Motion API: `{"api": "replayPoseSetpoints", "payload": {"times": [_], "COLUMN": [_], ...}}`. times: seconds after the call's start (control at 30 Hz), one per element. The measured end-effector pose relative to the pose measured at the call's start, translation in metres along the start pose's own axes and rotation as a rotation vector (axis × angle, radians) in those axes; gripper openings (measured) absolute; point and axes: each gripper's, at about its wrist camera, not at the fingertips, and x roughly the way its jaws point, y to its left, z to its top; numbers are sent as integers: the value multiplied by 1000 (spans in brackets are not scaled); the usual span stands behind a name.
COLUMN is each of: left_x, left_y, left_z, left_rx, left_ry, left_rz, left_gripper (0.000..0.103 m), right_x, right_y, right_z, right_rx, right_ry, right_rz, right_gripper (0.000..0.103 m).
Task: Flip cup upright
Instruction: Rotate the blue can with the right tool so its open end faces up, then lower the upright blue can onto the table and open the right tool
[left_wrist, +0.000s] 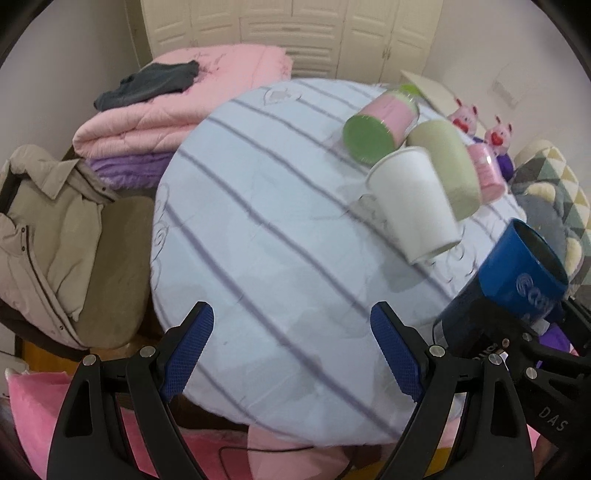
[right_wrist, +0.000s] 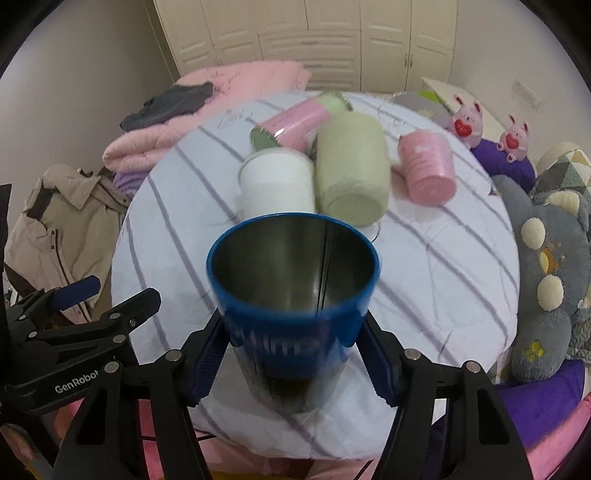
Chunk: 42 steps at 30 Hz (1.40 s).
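My right gripper (right_wrist: 293, 354) is shut on a blue cup with a steel inside (right_wrist: 291, 295), mouth up and tilted away from me, held over the near part of the round striped table (right_wrist: 443, 266). The same blue cup (left_wrist: 517, 273) shows at the right of the left wrist view, held in the right gripper (left_wrist: 509, 332). My left gripper (left_wrist: 291, 350) is open and empty above the table's near edge. It also shows at the left of the right wrist view (right_wrist: 107, 295).
A white cup (right_wrist: 277, 188), a pale green cup (right_wrist: 351, 166), a pink cup (right_wrist: 428, 170) and a pink tumbler with green ends (right_wrist: 291, 123) lie on the far side of the table. A chair with a beige coat (left_wrist: 48, 229) stands left. Plush toys (right_wrist: 546, 266) sit right.
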Motion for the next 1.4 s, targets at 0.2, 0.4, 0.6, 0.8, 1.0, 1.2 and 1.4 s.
{"api": "replayPoseSetpoints", "payload": {"times": [0.2,0.4,0.6,0.8,1.0,1.2,1.4], "left_x": [0,3,12,15,10,6,-1], "left_y": [-13,-16,-13,-7,-9,-21,-29], "left_z": [7,14,11,4,2,0,-2], "left_rx": [10,-25,-63,-95,-83,-41,-22], "left_ry": [-66,-119,-187,-252,-273,-283,-297], "left_rz": [-7,-22,-34,3,14,27,31], "left_gripper": [88,88,88,92,94,94,94], "right_x": [-10,-3,11,10,6,-1,-9], "right_y": [-20,-34,-44,-40,-43,-38,-37], "right_z": [1,7,1,-4,-6,-7,-9], "right_rx": [7,-28,-36,-79,-60,-85,-85], "right_ry": [-89,-162,-165,-211,-223,-246,-259], "right_rz": [3,-60,-66,-71,-12,-32,-12], "right_gripper": [68,68,68,68,81,81,82]}}
